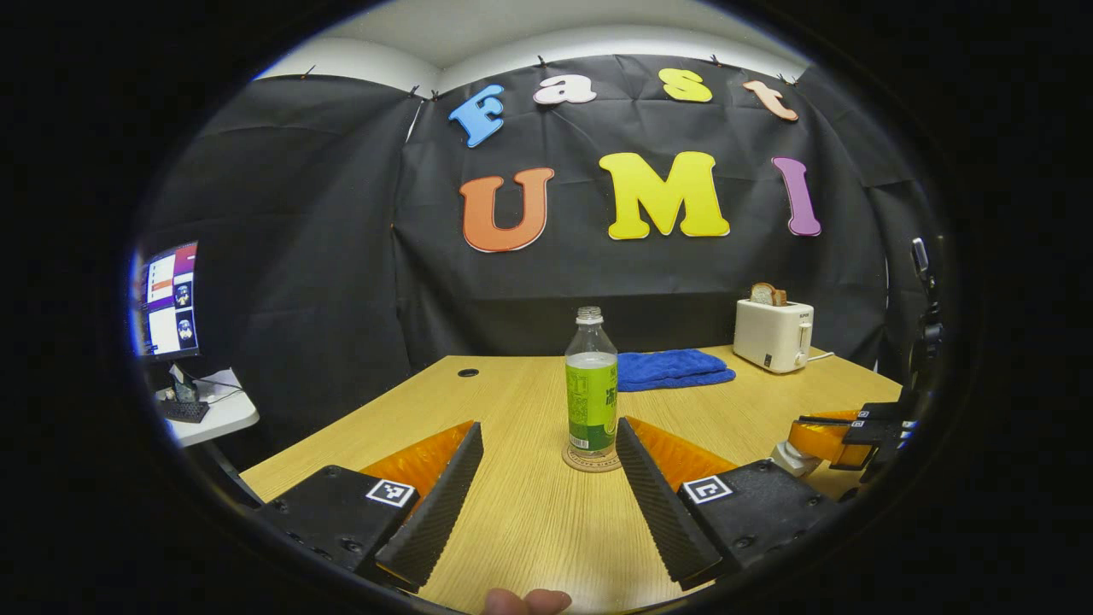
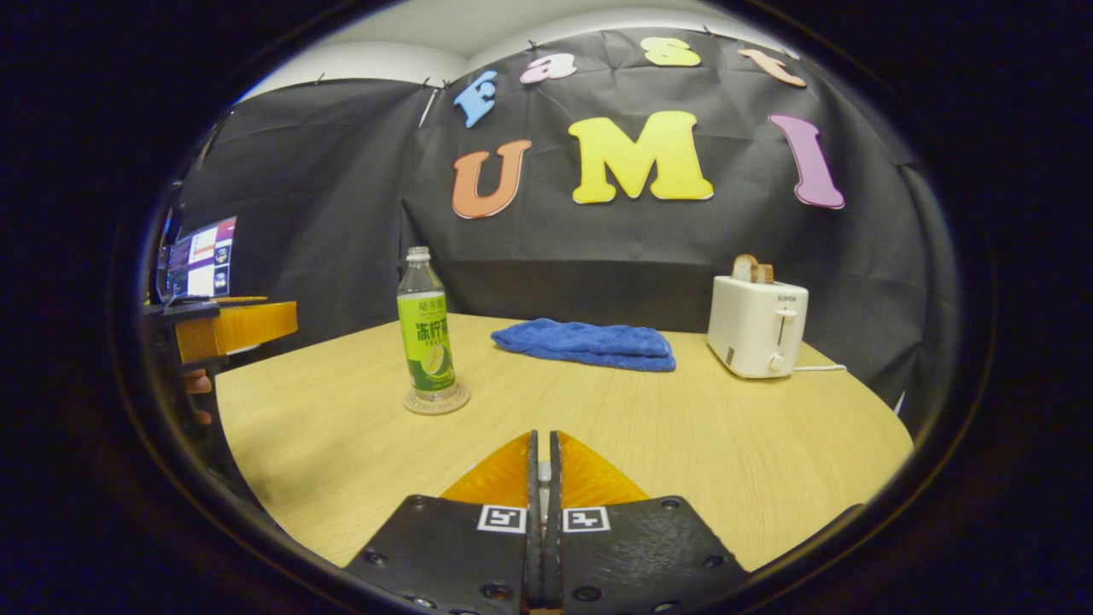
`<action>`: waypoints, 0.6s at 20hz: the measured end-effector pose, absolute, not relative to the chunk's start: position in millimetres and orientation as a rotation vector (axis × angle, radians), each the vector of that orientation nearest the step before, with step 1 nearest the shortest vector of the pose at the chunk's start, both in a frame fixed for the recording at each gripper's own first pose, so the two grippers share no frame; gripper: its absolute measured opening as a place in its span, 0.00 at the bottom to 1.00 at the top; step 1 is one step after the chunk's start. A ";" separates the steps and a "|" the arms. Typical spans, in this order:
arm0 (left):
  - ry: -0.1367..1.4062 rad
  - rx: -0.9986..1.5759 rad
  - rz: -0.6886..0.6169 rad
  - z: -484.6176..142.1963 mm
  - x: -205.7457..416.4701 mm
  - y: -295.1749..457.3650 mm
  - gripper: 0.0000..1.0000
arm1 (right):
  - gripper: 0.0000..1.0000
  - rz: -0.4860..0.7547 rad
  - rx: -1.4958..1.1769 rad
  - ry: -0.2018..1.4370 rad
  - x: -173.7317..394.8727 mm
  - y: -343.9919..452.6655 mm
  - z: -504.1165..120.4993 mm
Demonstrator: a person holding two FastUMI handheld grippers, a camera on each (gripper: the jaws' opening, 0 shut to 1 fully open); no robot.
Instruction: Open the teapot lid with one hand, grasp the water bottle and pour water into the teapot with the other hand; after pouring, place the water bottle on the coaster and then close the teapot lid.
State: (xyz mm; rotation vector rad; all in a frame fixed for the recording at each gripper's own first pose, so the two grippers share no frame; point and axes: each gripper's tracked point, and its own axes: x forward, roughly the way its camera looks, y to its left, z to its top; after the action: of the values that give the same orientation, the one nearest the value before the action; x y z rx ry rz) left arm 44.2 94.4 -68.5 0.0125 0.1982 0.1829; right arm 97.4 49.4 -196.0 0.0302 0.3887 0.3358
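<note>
the water bottle [image 1: 591, 389] stands upright on the coaster [image 1: 591, 459] on the bench [image 1: 529, 521], left gripper [image 1: 546, 487] jaws wide just short of it. right gripper [image 2: 543, 512] jaws nearly closed. lower the lid squarely, gently.

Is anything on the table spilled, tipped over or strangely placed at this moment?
Nothing stands out. The water bottle stands upright on the coaster, uncapped, with no spill visible around it. The blue towel lies folded and the toaster stands upright with bread in its slots.
</note>
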 end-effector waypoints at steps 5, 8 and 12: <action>0.185 -0.013 0.172 -64.4 37.7 79.2 0.98 | 0.12 0.309 0.033 0.380 94.3 46.2 -189.0; 0.178 -0.051 0.140 -58.7 39.1 61.8 0.98 | 0.41 0.290 0.072 0.333 94.9 40.8 -166.5; 0.142 -0.026 0.098 -41.5 35.9 40.1 0.98 | 0.84 0.229 0.072 0.255 88.7 21.9 -126.3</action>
State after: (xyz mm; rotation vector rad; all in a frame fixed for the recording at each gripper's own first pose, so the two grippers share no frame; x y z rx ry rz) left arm 35.9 40.1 -41.5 -0.0257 0.1418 0.0981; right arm 88.7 21.9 -126.3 0.0719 0.2545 0.2288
